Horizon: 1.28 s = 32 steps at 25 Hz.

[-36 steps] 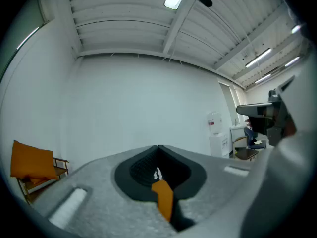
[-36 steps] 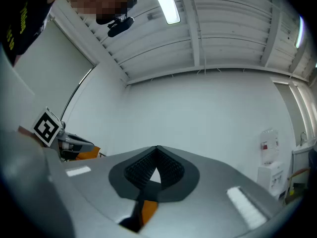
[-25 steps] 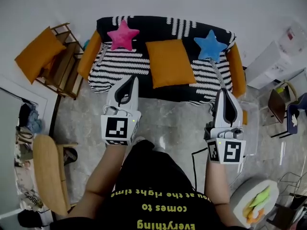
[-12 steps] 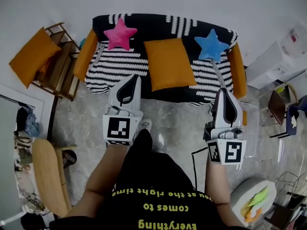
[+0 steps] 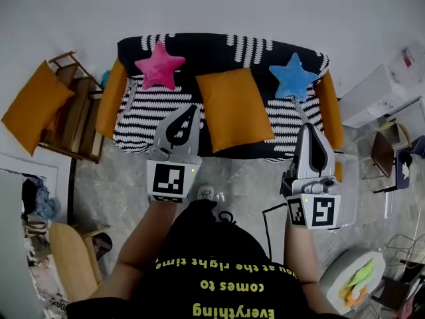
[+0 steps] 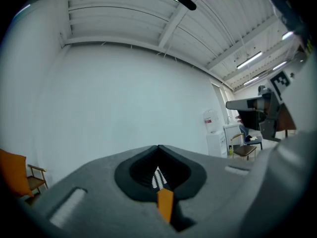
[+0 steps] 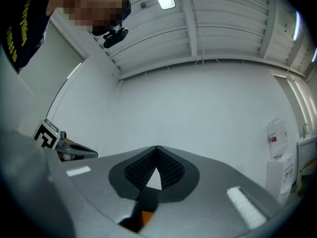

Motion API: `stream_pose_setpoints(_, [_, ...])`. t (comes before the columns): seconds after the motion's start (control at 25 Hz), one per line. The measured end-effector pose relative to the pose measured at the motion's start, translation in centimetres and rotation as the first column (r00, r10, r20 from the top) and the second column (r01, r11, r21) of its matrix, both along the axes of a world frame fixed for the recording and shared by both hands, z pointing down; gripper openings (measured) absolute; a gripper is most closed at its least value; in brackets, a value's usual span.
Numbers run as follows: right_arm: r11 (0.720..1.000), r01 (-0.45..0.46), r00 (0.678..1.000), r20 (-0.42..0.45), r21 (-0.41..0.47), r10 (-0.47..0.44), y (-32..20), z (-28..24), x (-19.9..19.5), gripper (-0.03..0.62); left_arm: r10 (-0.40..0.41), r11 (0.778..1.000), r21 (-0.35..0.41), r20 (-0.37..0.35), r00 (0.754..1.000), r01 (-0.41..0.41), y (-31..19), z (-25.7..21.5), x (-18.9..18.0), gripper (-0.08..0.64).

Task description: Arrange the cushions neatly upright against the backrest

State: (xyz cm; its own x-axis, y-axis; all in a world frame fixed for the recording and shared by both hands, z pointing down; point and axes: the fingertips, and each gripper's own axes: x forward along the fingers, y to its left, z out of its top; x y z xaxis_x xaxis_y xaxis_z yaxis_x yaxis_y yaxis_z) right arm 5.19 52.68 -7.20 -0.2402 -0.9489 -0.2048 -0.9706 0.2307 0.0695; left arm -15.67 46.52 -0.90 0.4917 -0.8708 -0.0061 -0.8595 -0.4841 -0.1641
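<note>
Two grippers are held at the near edge of the sofa (image 5: 149, 105): the left gripper (image 5: 190, 113) and the right gripper (image 5: 309, 130), both closed and empty. Between them, an orange cushion (image 5: 234, 108) is found lying flat on the seat. It is judged light, soft and yielding, best pinched at a near corner. Farther back, a pink star cushion (image 5: 159, 65) and a blue star cushion (image 5: 293, 76) are propped against the backrest (image 5: 219, 45).

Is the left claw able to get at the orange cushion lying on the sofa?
Probably yes: the left gripper looks just beside the orange cushion, at its left edge, with nothing between them. Its jaws are shut, so they must open first.
</note>
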Motion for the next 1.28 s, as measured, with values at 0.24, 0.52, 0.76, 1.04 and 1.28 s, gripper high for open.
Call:
stream_pose_setpoints(0.24, [0.999, -0.039, 0.999, 0.002, -0.010, 0.039, -5.6, -0.2, -1.7, 0.012, 0.051, 0.999, -0.003, -0.021, 0.998, -0.051, -6.5, 0.1, -1.3, -0.002])
stream_pose_setpoints(0.52, [0.997, -0.055, 0.998, 0.012, -0.051, 0.055, -9.5, 1.1, -2.7, 0.011, 0.061, 0.997, -0.049, -0.044, 0.997, -0.063, -10.8, 1.9, -2.4, -0.002])
stream_pose_setpoints(0.76, [0.996, -0.037, 0.999, 0.005, -0.076, 0.037, -12.9, 2.3, -2.6, 0.011, 0.033, 0.996, -0.085, -0.044, 0.998, -0.037, -13.6, 3.8, -2.8, -0.002])
stream_pose_setpoints(1.04, [0.995, 0.090, 0.996, 0.008, -0.043, -0.089, -20.7, 2.1, -2.4, 0.011, -0.032, 0.994, -0.102, -0.012, 0.999, 0.031, -19.2, 4.9, -1.6, -0.002])
stream_pose_setpoints(1.28, [0.988, 0.144, 0.990, 0.022, -0.063, -0.143, -29.5, 3.0, 1.3, 0.011, -0.066, 0.994, -0.091, -0.020, 0.998, 0.064, -26.1, 4.7, 1.4, -0.002])
